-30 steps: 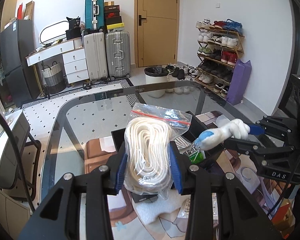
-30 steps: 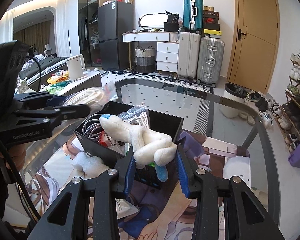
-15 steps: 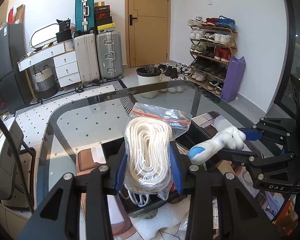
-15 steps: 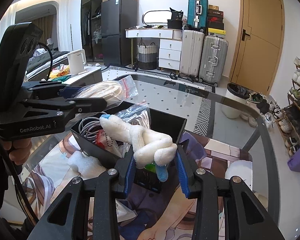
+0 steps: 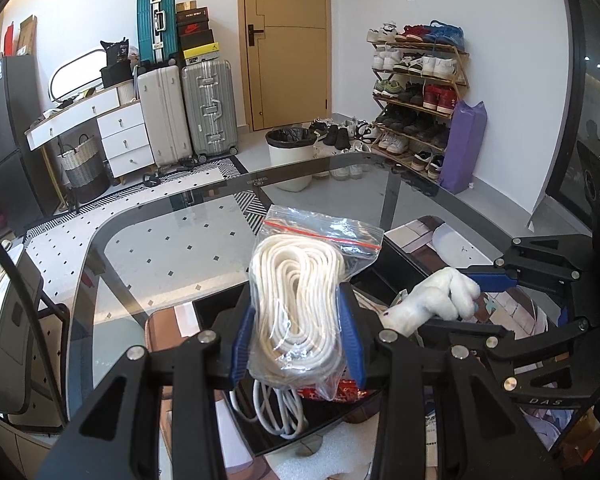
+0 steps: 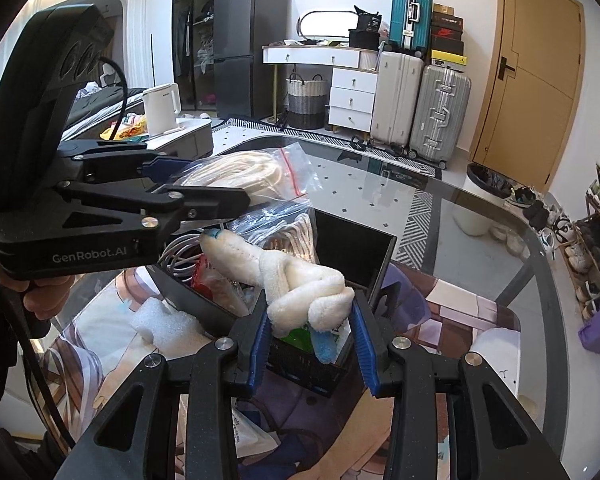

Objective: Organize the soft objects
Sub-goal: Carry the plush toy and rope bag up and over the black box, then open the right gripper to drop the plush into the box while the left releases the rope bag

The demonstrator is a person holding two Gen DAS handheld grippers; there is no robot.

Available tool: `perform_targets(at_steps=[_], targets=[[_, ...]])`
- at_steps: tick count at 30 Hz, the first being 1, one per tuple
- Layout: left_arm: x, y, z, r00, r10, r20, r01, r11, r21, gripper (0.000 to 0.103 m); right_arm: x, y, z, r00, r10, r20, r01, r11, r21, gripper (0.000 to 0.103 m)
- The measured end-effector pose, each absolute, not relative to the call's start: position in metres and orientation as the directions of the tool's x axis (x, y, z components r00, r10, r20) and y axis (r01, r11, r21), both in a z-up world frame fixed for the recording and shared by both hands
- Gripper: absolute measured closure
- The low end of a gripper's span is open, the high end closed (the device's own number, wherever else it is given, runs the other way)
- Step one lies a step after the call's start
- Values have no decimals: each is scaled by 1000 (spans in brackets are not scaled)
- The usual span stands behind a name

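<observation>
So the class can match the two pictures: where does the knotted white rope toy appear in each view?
Left wrist view: knotted white rope toy at right of centre, in the right claw.
Right wrist view: bottom centre, between that claw's blue pads.
Shared landmark: the black box under it.

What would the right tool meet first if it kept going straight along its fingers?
Likely the black box right ahead and below it. The knotted white rope toy clamped in the right tool hangs over the box's near edge, though depth is uncertain.

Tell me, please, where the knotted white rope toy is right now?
Clamped in the right gripper, the knotted white rope toy hangs over the black box.
</observation>
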State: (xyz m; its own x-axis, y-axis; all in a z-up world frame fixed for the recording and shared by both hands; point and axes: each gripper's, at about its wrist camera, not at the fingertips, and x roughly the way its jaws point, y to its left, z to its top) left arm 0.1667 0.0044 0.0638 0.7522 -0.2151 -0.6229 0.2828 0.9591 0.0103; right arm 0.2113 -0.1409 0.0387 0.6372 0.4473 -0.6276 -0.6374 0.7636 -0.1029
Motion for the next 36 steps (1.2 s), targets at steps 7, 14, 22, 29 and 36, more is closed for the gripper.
perform_targets(at_steps=[7, 14, 22, 29, 36], targets=[[171, 2, 56, 739, -220, -637, 294, 956, 11, 65, 219, -136, 34, 625, 438, -646, -645, 756, -112, 65], [178, -1, 52, 730, -216, -649, 297, 955, 17, 65, 224, -132, 30, 618, 434, -656, -650, 751, -115, 65], [178, -4, 46, 724, -211, -657, 311, 950, 38, 65, 227, -130, 30, 613, 424, -666, -660, 739, -137, 65], [179, -6, 45, 722, -208, -660, 324, 944, 56, 65, 227, -129, 30, 614, 420, -669, -662, 735, -146, 65], [181, -10, 45, 718, -205, -665, 333, 940, 70, 65, 230, -128, 30, 607, 417, -677, -673, 723, -158, 64]])
